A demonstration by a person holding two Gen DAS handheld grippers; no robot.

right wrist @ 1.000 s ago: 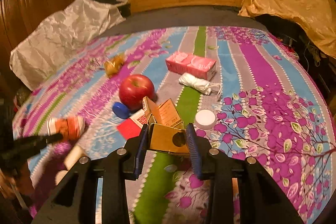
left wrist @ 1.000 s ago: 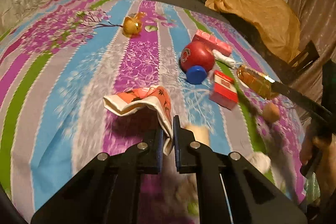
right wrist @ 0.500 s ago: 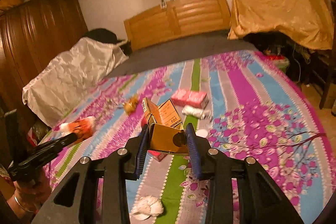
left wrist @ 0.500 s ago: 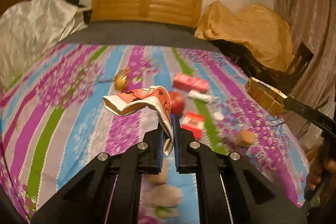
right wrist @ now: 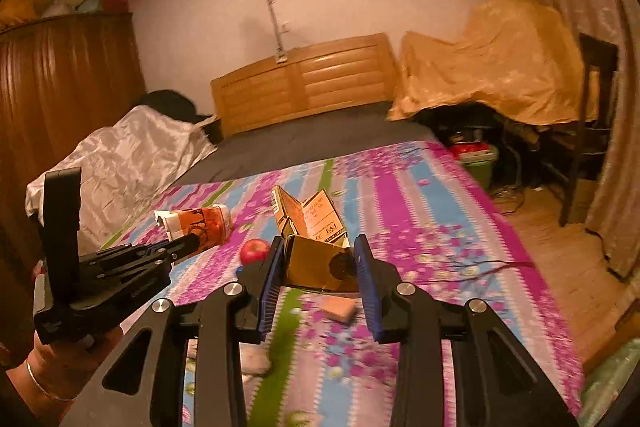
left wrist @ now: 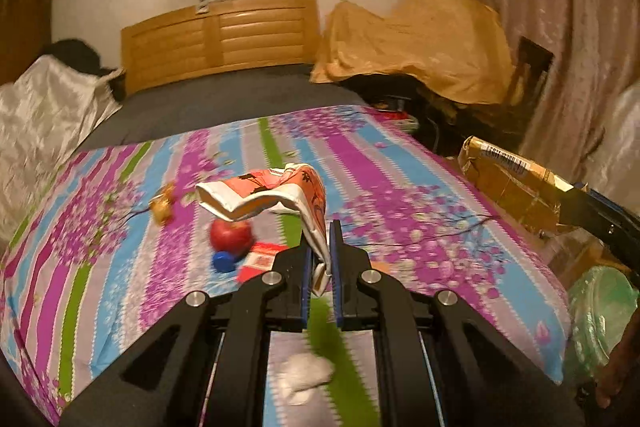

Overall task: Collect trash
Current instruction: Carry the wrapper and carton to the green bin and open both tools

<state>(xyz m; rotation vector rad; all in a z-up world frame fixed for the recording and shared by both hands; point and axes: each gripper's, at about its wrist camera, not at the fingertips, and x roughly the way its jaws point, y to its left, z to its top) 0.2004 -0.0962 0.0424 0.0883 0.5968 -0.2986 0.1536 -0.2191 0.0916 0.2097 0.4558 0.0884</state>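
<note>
My left gripper [left wrist: 319, 247] is shut on a crumpled orange-and-white wrapper [left wrist: 272, 193] and holds it high above the bed; both also show in the right wrist view, the wrapper [right wrist: 200, 223] at the left. My right gripper [right wrist: 318, 259] is shut on an open brown cardboard box [right wrist: 316, 247], also lifted; the box shows at the right in the left wrist view [left wrist: 508, 183]. On the striped bedspread [left wrist: 400, 195] lie a red apple [left wrist: 231, 235], a blue cap [left wrist: 222, 261], a red packet [left wrist: 260, 259], a yellow wrapper [left wrist: 161, 207] and white crumpled paper [left wrist: 304, 377].
A wooden headboard [left wrist: 220, 35] and dark blanket are at the far end. A silver sheet [right wrist: 120, 155] lies left, a cloth-covered pile [right wrist: 500, 67] and chair right. A green bag [left wrist: 600, 315] sits low at the right, beside the bed's corner. A pink block [right wrist: 338, 309] lies on the bedspread.
Both grippers have risen and pulled back from the bed with their loads; the bed items now look smaller and lower. Both grips are unchanged.
</note>
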